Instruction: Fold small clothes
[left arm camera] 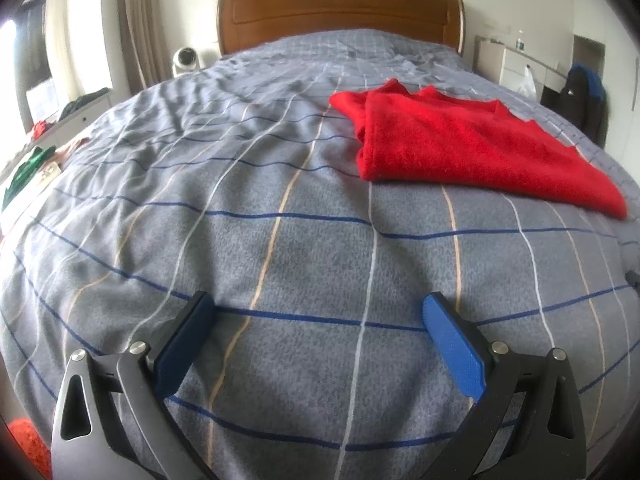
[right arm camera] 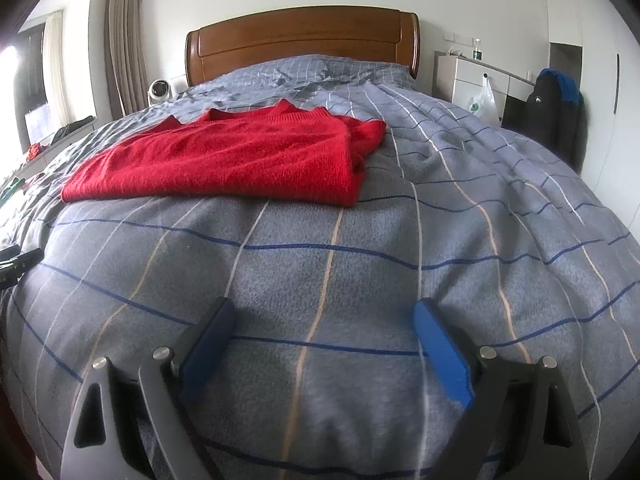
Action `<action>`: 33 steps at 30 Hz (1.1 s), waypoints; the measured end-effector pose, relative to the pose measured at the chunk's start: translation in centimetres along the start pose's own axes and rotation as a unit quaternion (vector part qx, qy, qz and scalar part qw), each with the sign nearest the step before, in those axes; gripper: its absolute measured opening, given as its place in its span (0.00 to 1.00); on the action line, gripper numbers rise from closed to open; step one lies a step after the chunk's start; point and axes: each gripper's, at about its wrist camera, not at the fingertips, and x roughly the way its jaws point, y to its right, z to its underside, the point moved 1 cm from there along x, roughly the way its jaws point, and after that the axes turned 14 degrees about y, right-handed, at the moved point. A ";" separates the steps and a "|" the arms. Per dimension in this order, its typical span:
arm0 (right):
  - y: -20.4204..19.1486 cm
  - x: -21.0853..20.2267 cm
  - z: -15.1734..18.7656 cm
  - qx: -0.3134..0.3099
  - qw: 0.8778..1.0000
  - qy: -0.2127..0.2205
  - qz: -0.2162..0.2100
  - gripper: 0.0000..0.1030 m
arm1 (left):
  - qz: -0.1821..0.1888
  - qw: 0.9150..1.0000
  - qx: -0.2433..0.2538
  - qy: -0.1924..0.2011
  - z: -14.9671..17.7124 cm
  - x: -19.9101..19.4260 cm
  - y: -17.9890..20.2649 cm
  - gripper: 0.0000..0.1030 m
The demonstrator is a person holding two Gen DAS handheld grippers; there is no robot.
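A red knitted sweater [left arm camera: 464,144] lies folded flat on the grey checked bedcover [left arm camera: 280,240]. In the left wrist view it is ahead and to the right; in the right wrist view the sweater [right arm camera: 240,160] is ahead and to the left. My left gripper [left arm camera: 320,312] is open and empty, low over the cover near the foot of the bed, well short of the sweater. My right gripper [right arm camera: 324,316] is open and empty too, also short of the sweater. Part of the left gripper [right arm camera: 16,264] shows at the left edge of the right wrist view.
A wooden headboard [left arm camera: 340,12] stands at the far end. A white fan [left arm camera: 186,60] sits beside the bed on the left, curtains behind it. A white dresser [right arm camera: 472,76] with a plastic bag and a dark jacket [right arm camera: 556,108] stand on the right. Clothes lie on a ledge [left arm camera: 36,160] at the left.
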 end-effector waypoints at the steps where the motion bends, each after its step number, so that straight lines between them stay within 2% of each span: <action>1: 0.0 0.2 -0.1 -0.001 1.000 -0.005 0.001 0.89 | 0.001 1.000 0.001 0.000 0.0 0.0 0.0 1.00; 4: 0.2 0.6 -0.2 0.002 1.000 -0.012 0.000 0.91 | 0.004 1.000 0.001 0.002 0.1 -0.2 -0.1 1.00; 9: 0.0 0.4 0.0 -0.001 1.000 -0.002 0.011 0.91 | 0.001 1.000 0.002 0.004 0.1 -0.2 -0.1 1.00; 33: 0.1 -0.2 0.4 0.006 1.000 0.017 0.010 0.92 | -0.011 1.000 0.002 0.014 0.1 -0.4 0.3 1.00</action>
